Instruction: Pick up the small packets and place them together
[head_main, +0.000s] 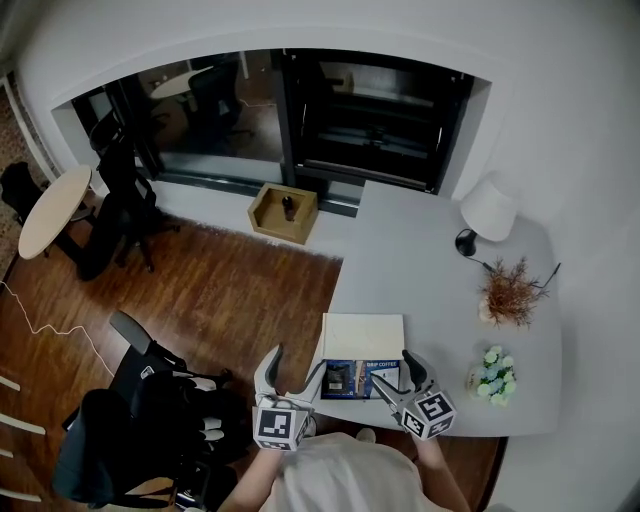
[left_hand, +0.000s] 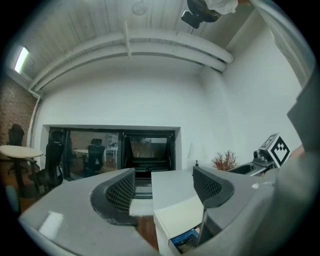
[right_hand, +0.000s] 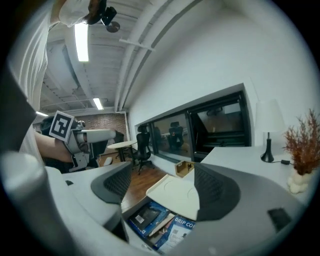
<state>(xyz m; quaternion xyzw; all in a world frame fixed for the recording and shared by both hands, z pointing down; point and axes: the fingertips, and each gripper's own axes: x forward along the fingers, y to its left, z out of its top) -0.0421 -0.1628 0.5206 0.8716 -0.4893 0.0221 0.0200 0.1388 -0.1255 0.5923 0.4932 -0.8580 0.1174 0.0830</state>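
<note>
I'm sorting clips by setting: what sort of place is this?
Probably an office: black swivel chairs, a round table and a glass partition, plus a grey desk with a white lamp.

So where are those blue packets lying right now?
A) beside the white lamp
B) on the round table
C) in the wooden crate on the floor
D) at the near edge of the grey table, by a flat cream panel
D: the head view shows the blue packets at the near edge of the grey table, right against the flat cream panel.
</note>
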